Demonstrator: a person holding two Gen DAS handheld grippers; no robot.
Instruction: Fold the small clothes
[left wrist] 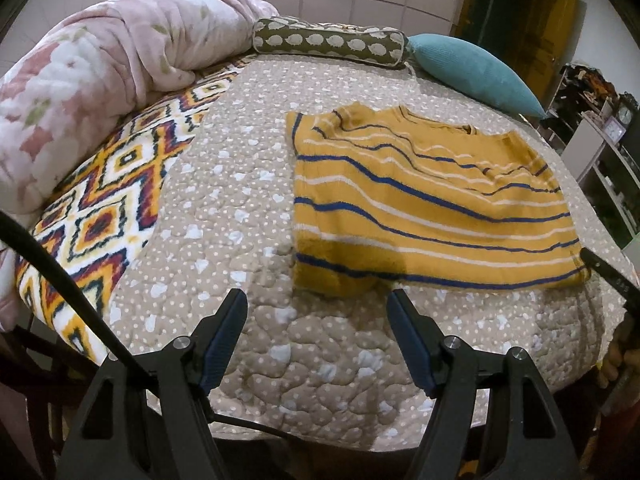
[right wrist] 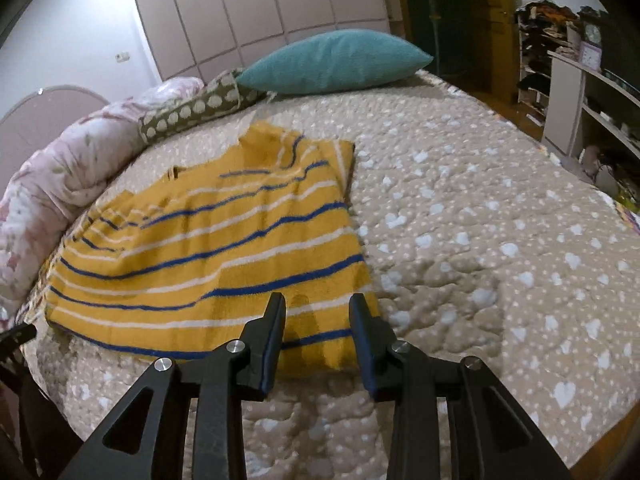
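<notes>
On the bed with the beige heart-patterned quilt [right wrist: 480,216] my mustard knitted sweater with blue and white stripes [right wrist: 208,248] lies partly folded, and I fear my left hand-held gripper [left wrist: 318,300], spread and empty, or my right hand-held gripper [right wrist: 318,306], half spread over its near hem, pinches the quilt too and drags the fold crooked.

Mustard sweater [left wrist: 432,208] with blue and white stripes, folded, flat on quilted bedspread [left wrist: 248,248]

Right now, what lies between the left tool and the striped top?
Only bare quilt: in the left wrist view, nothing sits between the tool and the top.
</notes>
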